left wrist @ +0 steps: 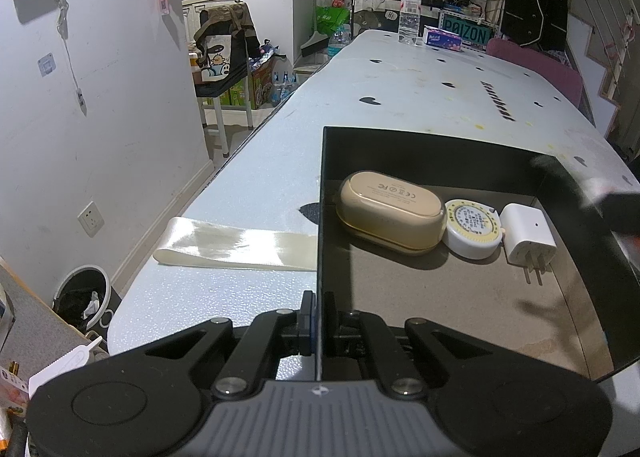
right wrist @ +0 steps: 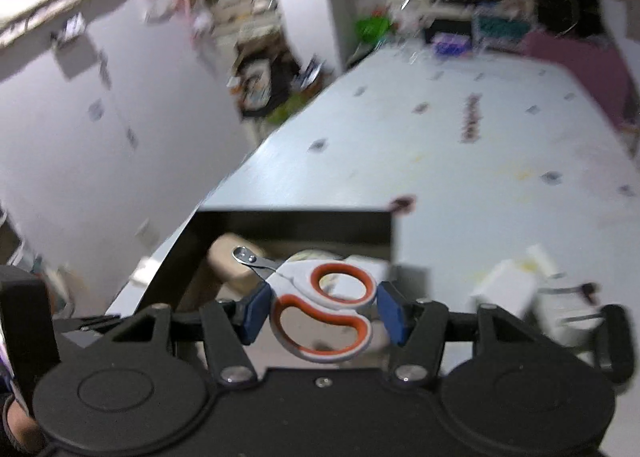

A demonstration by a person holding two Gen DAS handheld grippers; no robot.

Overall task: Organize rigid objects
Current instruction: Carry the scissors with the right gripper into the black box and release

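Here the scissors (right wrist: 324, 311) are clasped by their orange-lined handles in the right hand-held gripper (right wrist: 323, 311), above the black box (left wrist: 440, 145). The box's near wall is pinched by the clenched left hand-held gripper (left wrist: 318, 321). The scissors should be lowered into the bare floor nearer than the earbud case (left wrist: 390, 215), tape measure (left wrist: 474, 233) and charger plug (left wrist: 528, 239).

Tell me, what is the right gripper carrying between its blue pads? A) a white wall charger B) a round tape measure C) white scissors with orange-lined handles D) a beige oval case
C: the right gripper has its blue pads pressed on the handles of the white-and-orange scissors.
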